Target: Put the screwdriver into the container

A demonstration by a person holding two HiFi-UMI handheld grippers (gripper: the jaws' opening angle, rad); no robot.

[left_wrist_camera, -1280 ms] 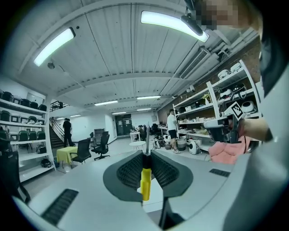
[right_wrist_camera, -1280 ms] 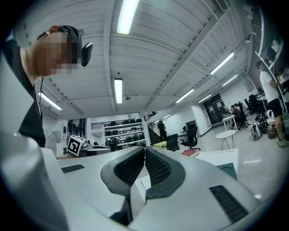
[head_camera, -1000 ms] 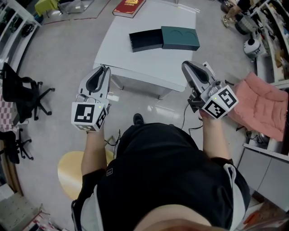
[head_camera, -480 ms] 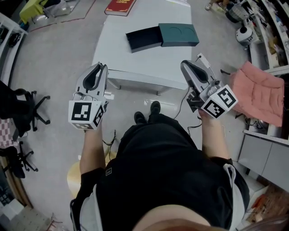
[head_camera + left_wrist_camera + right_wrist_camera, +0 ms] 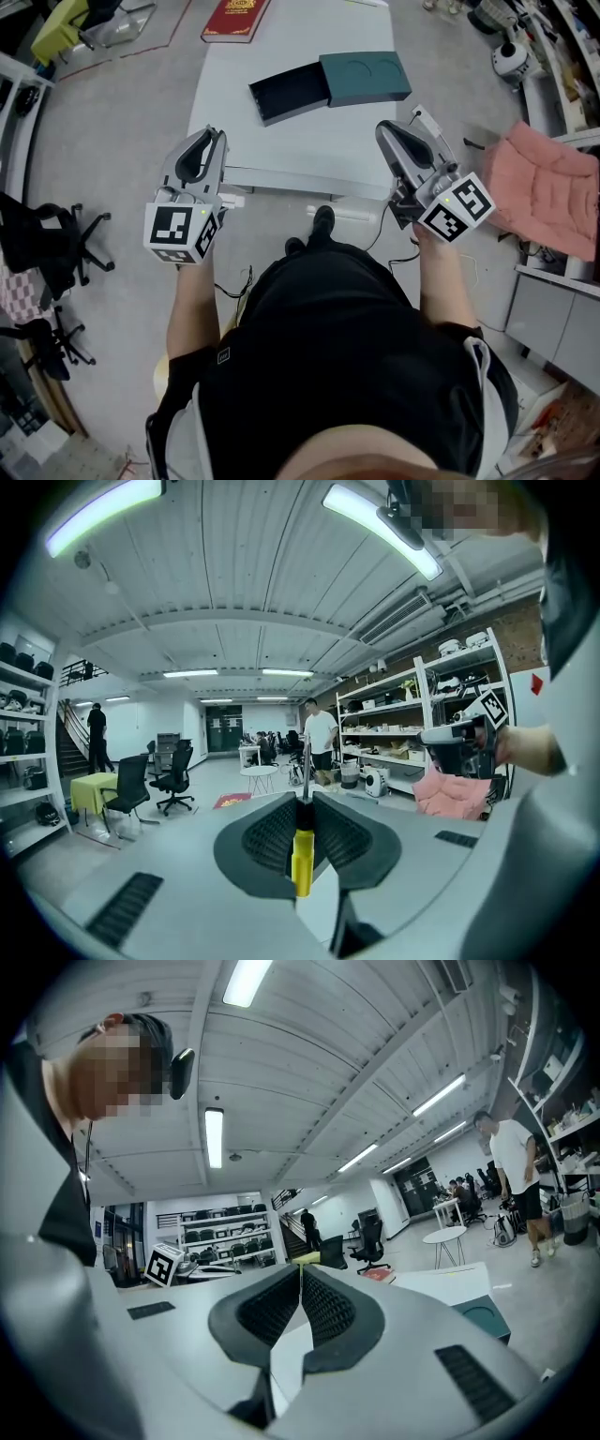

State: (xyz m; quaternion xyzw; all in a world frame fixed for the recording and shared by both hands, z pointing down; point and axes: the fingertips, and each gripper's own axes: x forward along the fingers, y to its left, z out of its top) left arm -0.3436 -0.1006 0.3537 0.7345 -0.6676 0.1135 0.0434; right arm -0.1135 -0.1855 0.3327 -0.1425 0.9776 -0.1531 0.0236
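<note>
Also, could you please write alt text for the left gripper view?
The left gripper is shut on a yellow-handled screwdriver, its metal shaft pointing away from the camera. Beyond is a workshop with an office chair and shelving.

Red book (image 5: 236, 19) at the white table's (image 5: 281, 141) far corner; pink cushion (image 5: 548, 197) right, black office chair (image 5: 42, 248) left.

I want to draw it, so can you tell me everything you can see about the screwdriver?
The screwdriver is small, with a bright yellow handle that looks like plastic, a black collar and a thin grey metal shaft. The left gripper pinches it between its jaws, pressing on both sides around the black part. The shaft pokes out past the jaw tips, and the yellow end points back toward the gripper. Nothing else touches it.
</note>
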